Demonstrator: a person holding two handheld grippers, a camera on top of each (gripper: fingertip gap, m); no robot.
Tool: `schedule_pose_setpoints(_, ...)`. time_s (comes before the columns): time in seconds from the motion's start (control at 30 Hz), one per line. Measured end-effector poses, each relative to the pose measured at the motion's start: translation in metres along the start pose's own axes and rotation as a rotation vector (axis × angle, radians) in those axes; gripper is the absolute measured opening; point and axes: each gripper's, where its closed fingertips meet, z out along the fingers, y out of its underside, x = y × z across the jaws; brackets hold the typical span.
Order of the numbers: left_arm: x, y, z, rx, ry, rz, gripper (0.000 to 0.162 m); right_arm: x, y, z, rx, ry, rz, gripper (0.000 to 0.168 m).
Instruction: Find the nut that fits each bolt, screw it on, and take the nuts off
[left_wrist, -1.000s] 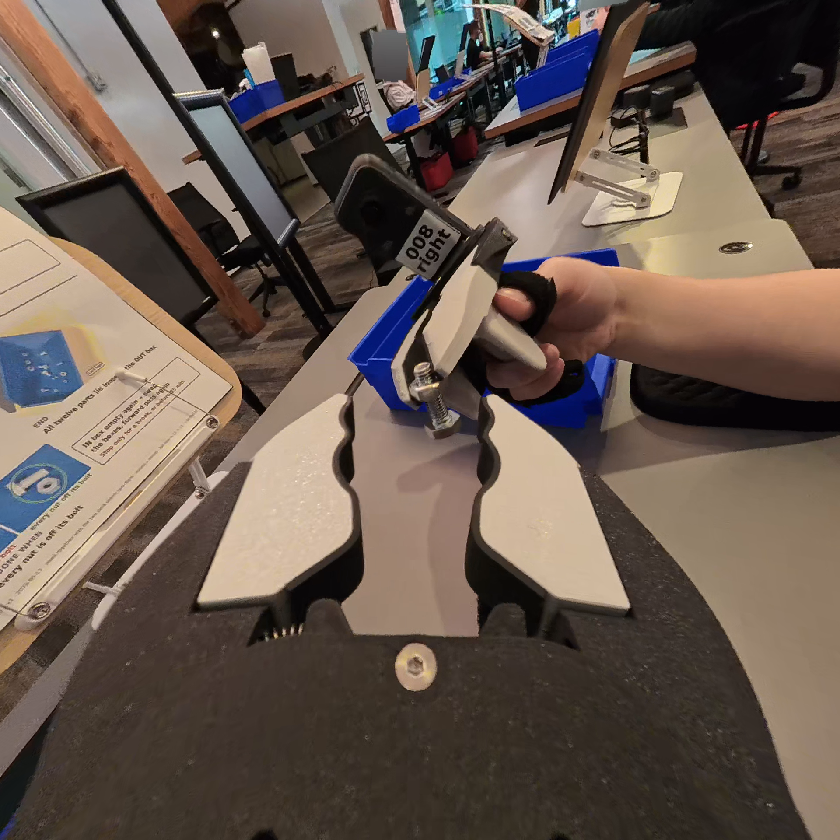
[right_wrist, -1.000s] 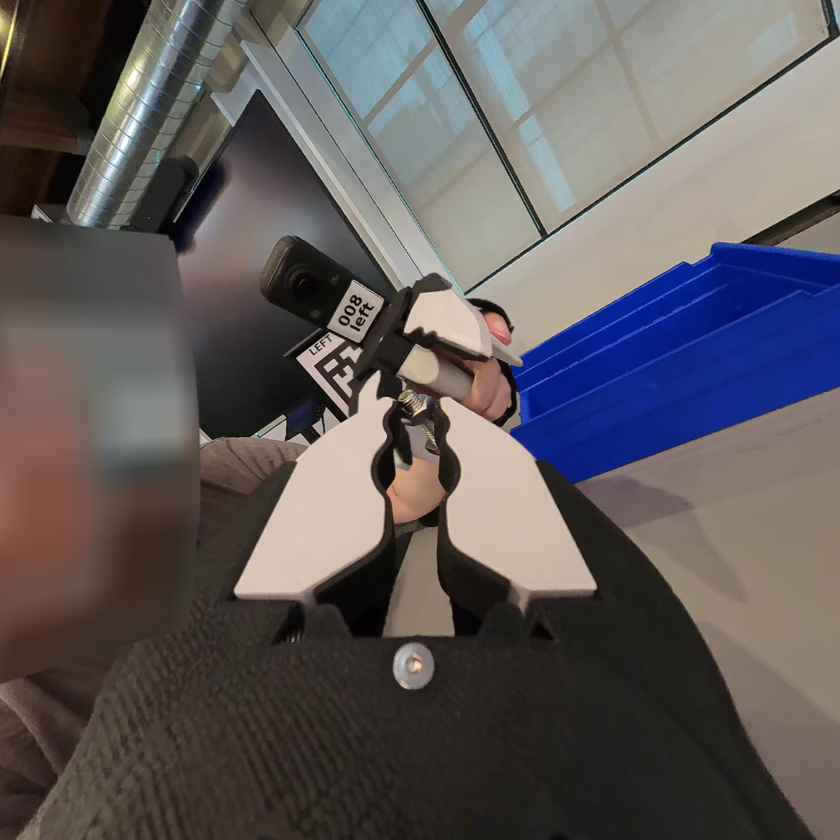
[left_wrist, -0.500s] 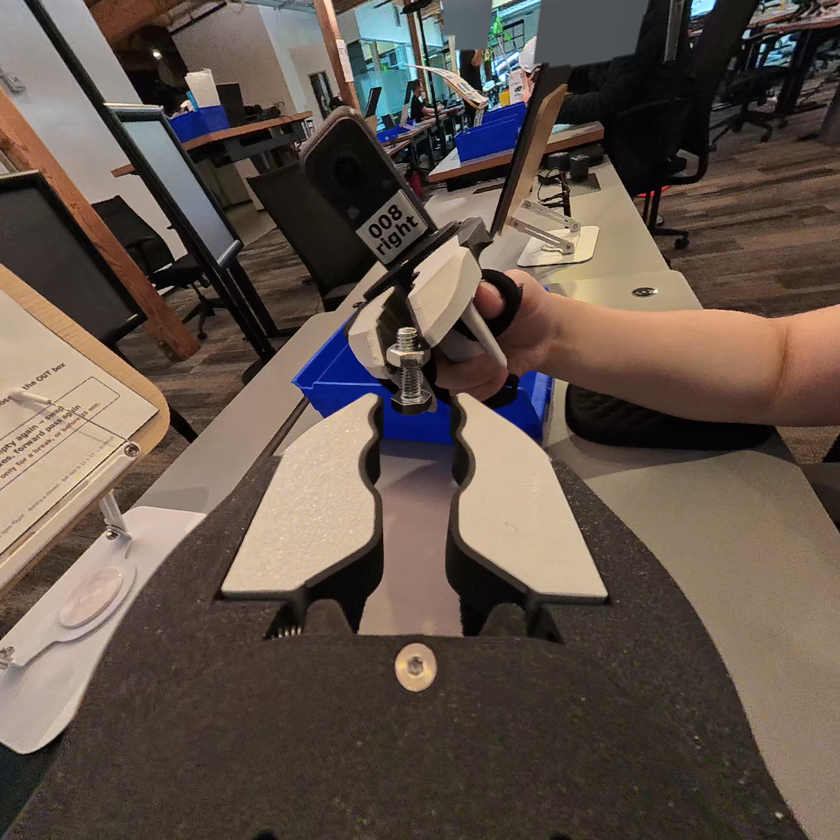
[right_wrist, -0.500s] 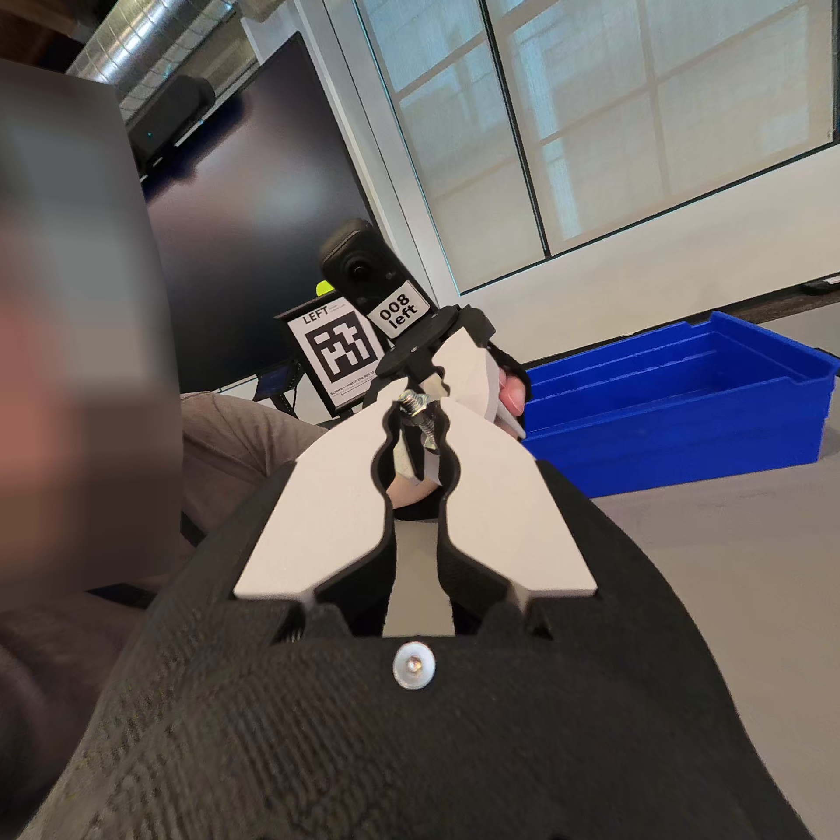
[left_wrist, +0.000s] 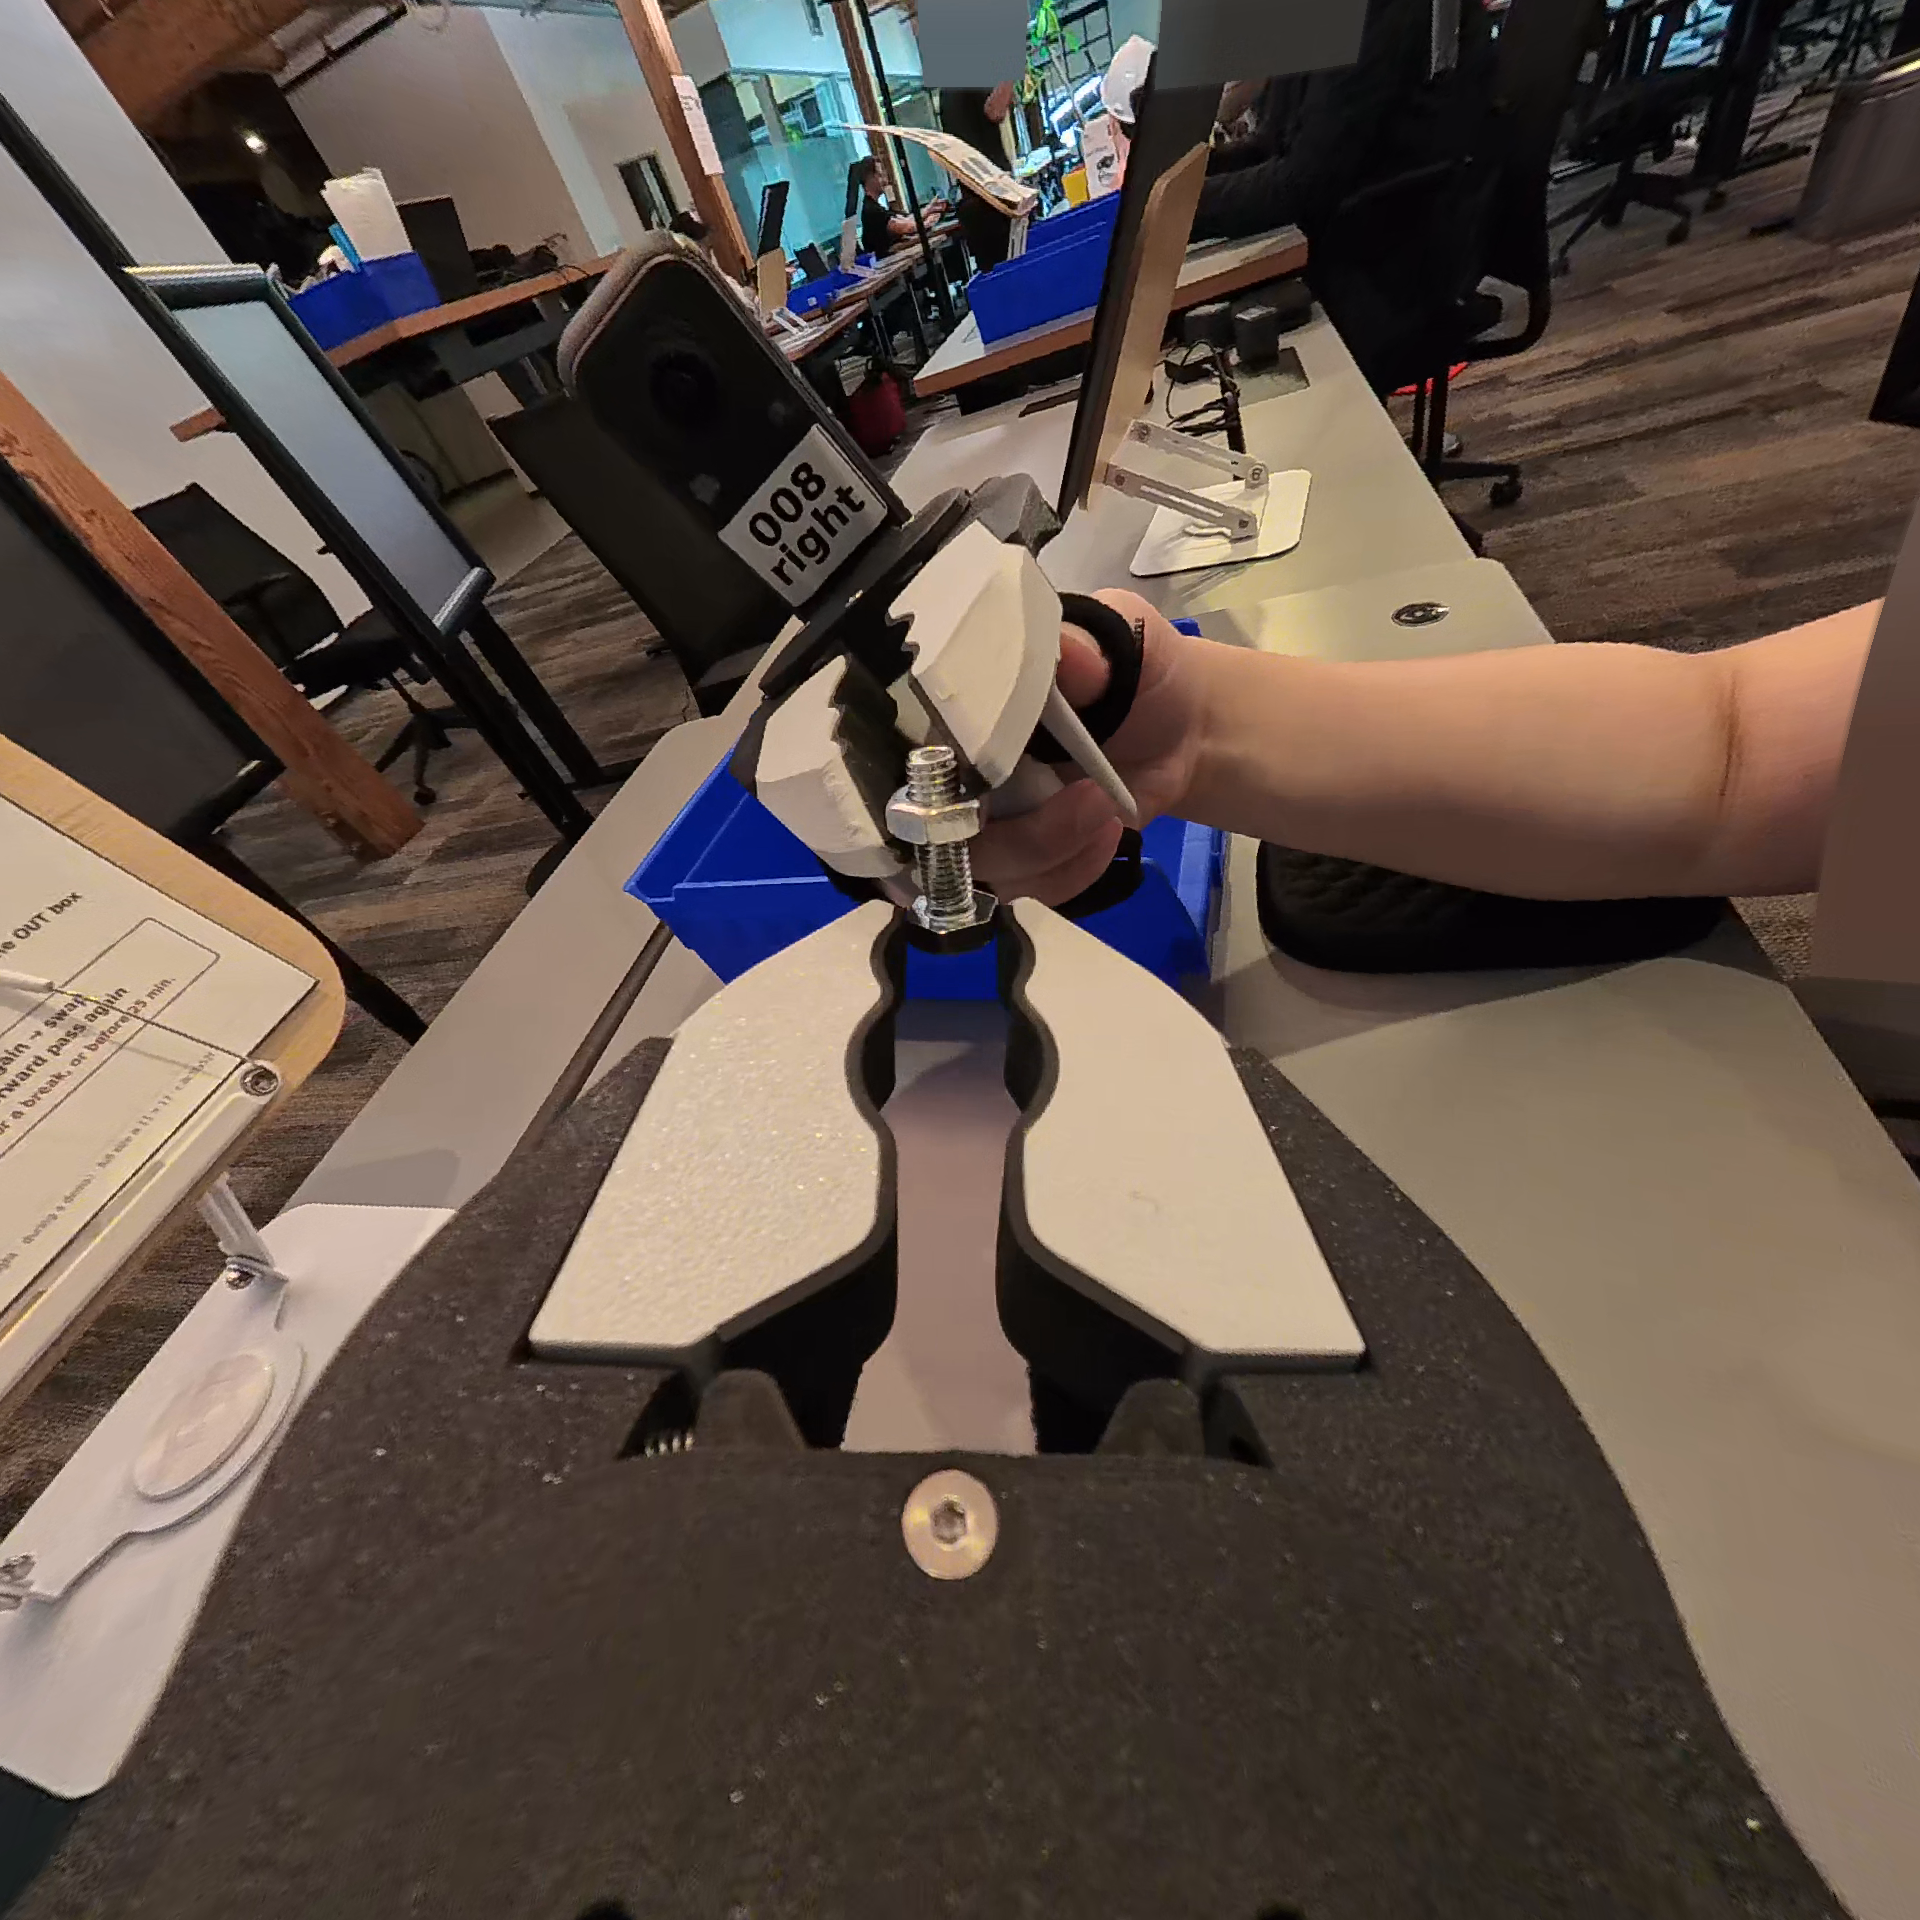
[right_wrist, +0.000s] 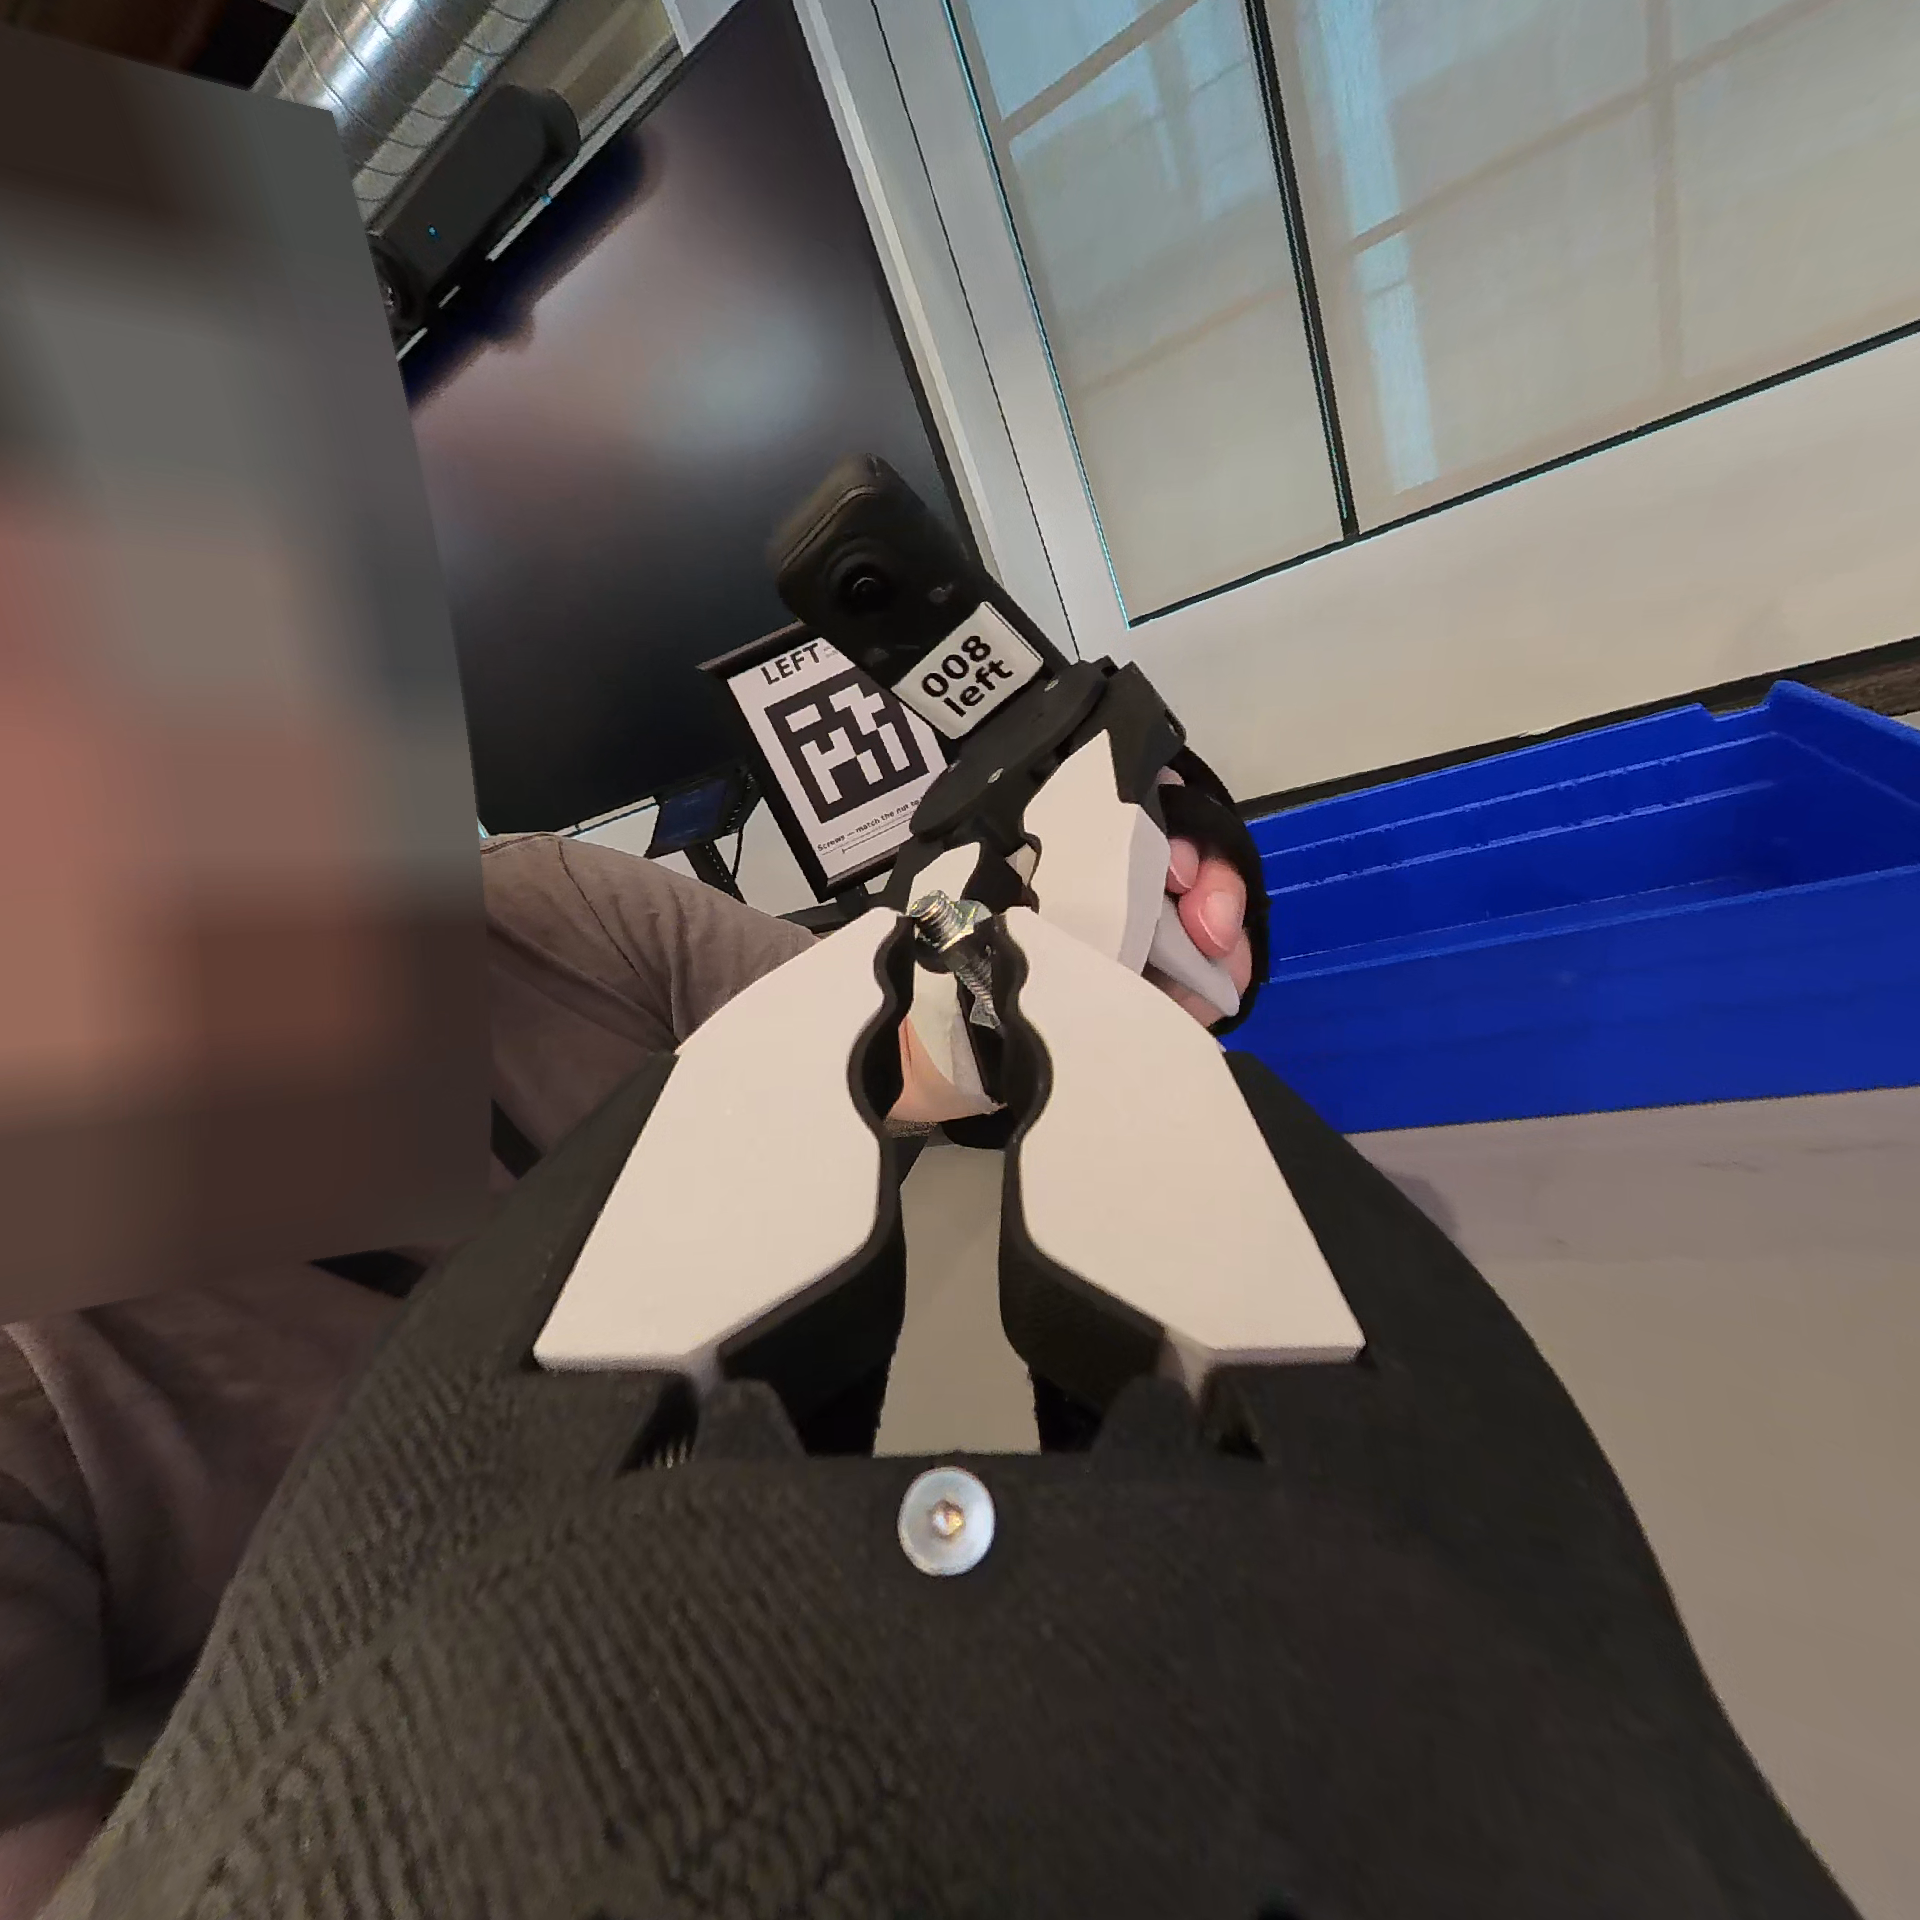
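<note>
The left gripper (left_wrist: 948, 925) is clamped on the hexagonal head of the bolt (left_wrist: 938, 831), which stands upright above the grey table (left_wrist: 1507, 1195); the right gripper (right_wrist: 951, 940) pinches the nut (left_wrist: 932, 819) partway up the thread, just below the bolt's free end; a hand (left_wrist: 1091, 790) holds that gripper, coming in from 3 o'clock in the left wrist view; behind the bolt sits a blue bin (left_wrist: 748, 883); at 9 o'clock stands a wooden instruction board (left_wrist: 156, 1039); at 1 o'clock a tilted panel on a stand (left_wrist: 1143, 343); in the right wrist view a second blue bin (right_wrist: 1610, 904) lies at 3 o'clock, a dark screen (right_wrist: 644, 436) at 11 o'clock.
</note>
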Motion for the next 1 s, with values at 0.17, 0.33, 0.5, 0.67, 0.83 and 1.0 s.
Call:
schedule_pose_setpoints(0.17, 0.003, -0.001, 0.0, 0.01, 0.03, -0.02, 0.015, -0.002, 0.001, 0.0, -0.013, -0.005, -0.021, 0.014)
schedule_pose_setpoints(0.33, 0.006, -0.003, -0.001, 0.025, 0.059, -0.038, 0.015, -0.006, 0.002, 0.001, -0.02, -0.016, -0.028, 0.014)
schedule_pose_setpoints(0.5, 0.004, -0.005, -0.001, 0.031, 0.03, -0.019, 0.015, -0.006, 0.0, 0.001, -0.004, -0.023, -0.024, 0.015)
schedule_pose_setpoints(0.67, 0.001, -0.008, -0.004, 0.042, 0.023, -0.048, 0.014, -0.005, -0.01, -0.003, 0.049, 0.008, -0.049, 0.026)
schedule_pose_setpoints(0.83, -0.004, -0.009, -0.004, 0.059, 0.006, -0.09, 0.014, 0.004, -0.014, -0.006, 0.046, 0.117, -0.118, 0.031)
schedule_pose_setpoints(1.0, -0.011, -0.009, -0.004, 0.084, -0.007, -0.146, 0.014, 0.002, -0.017, 0.002, 0.015, 0.222, -0.258, 0.037)
